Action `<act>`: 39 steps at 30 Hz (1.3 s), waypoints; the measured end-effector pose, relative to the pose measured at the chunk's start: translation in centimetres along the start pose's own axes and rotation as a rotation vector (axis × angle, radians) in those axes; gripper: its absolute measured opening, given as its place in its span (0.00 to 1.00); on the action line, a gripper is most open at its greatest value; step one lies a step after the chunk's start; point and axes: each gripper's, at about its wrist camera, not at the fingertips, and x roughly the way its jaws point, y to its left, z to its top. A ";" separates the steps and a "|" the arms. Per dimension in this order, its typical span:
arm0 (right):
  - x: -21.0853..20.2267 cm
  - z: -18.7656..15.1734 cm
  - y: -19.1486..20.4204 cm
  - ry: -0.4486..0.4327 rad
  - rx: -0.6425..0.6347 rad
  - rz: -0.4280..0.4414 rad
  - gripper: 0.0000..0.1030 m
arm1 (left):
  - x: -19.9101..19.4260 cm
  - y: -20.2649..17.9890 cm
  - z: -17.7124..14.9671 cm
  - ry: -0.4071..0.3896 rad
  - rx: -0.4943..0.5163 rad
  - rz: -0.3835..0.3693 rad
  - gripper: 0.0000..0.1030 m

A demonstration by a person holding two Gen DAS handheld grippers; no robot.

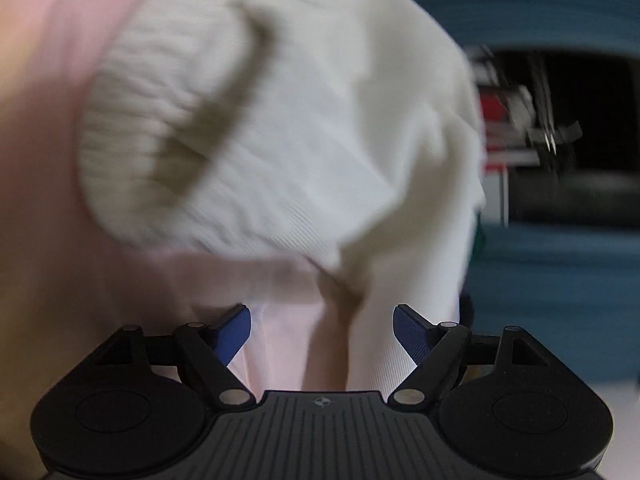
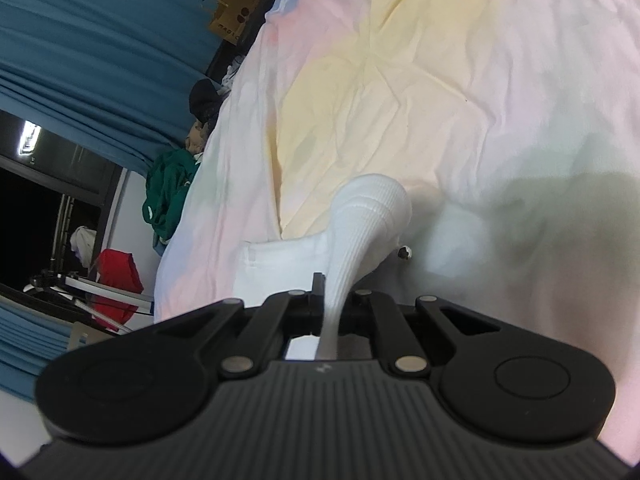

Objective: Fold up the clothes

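Note:
A white ribbed knit garment (image 1: 288, 128) fills most of the left wrist view, blurred, lying bunched on the pastel bedsheet (image 1: 48, 160). My left gripper (image 1: 322, 328) is open just short of the garment's near edge, blue pads (image 1: 234, 332) wide apart with nothing between them. In the right wrist view my right gripper (image 2: 332, 304) is shut on a fold of the same white ribbed garment (image 2: 368, 224), which stretches up from the jaws over the bedsheet (image 2: 440, 92).
Blue curtains (image 2: 80, 40) and a dark window (image 2: 24, 216) stand beyond the bed's edge. A green garment (image 2: 168, 200), a red item (image 2: 116, 276), a dark hat (image 2: 206, 100) and a brown paper bag (image 2: 232, 16) lie beside the bed.

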 end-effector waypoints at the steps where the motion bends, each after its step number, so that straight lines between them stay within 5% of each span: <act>1: 0.0 0.0 0.0 -0.004 -0.001 0.000 0.05 | 0.1 0.3 0.4 -0.014 -0.036 -0.012 0.75; 6: -0.2 0.2 -0.5 -0.029 0.001 0.017 0.05 | -0.7 1.7 2.9 -0.096 -0.184 -0.038 0.55; 8: -0.1 0.4 -0.6 -0.040 0.015 0.025 0.05 | -1.2 2.0 3.8 -0.101 -0.237 -0.032 0.33; 14: -0.9 1.0 -1.9 -0.086 0.064 0.027 0.05 | -4.8 -1.5 5.3 -0.169 -0.082 0.016 0.12; 25: -4.6 1.4 -3.4 -0.239 0.070 -0.040 0.05 | -17.2 -5.7 12.3 -0.156 0.082 0.146 0.07; 31: -7.9 0.9 -3.9 -0.350 0.110 -0.096 0.05 | -19.1 -3.9 13.0 -0.114 0.139 0.255 0.07; 35: -7.2 0.8 -4.6 -0.275 0.104 -0.266 0.05 | -17.9 -0.8 12.4 -0.083 0.156 0.339 0.08; 39: -5.9 0.6 -6.2 -0.216 0.126 -0.333 0.06 | -16.6 -0.2 12.5 -0.070 0.217 0.376 0.10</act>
